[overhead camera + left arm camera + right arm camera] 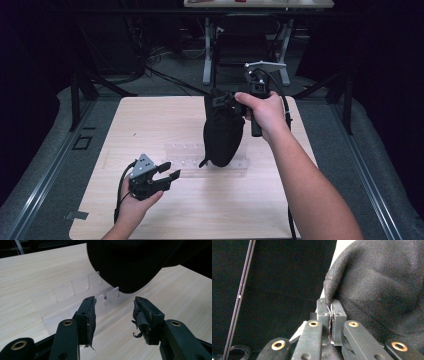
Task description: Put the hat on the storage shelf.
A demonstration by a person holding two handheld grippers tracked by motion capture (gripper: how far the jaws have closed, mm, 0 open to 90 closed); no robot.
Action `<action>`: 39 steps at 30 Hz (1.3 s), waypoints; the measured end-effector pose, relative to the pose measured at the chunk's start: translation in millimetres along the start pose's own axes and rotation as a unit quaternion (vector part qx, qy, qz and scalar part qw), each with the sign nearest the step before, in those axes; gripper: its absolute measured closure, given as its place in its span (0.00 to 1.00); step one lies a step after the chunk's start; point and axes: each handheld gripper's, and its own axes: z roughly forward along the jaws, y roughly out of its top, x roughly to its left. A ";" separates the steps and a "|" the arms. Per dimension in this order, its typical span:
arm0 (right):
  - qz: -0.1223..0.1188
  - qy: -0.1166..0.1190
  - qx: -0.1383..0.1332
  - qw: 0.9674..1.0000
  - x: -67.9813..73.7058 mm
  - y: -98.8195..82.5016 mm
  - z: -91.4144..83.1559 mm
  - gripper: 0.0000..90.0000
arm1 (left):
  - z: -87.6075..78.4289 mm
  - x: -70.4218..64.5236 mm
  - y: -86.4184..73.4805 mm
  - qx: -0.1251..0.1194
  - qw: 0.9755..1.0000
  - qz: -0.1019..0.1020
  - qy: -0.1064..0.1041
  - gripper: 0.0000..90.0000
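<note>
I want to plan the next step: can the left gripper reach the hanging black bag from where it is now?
Probably yes: the left gripper is open, nothing lies between it and the black bag.

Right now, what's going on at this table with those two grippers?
A person holds a two-jaw gripper in each hand over a light wooden table. The right gripper is shut on an edge of a black fabric bag and holds it up, so the bag hangs with its bottom close over a clear plastic divider tray lying on the table. The left gripper sits low near the tray, its jaws open with nothing between them, pointing toward the bag.
</note>
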 end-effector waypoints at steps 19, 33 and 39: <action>-0.003 0.006 0.001 1.000 3.4 3.7 8.2 0.98 | 24.0 -26.9 30.2 -0.003 1.000 0.022 -0.016 0.60; -0.004 0.008 -0.002 1.000 5.8 2.8 12.0 0.98 | 36.3 -36.3 32.1 0.003 0.999 0.031 -0.032 0.74; -0.006 0.006 0.001 1.000 5.5 2.4 10.6 0.98 | 42.0 -40.1 32.4 0.007 0.999 0.037 -0.029 0.83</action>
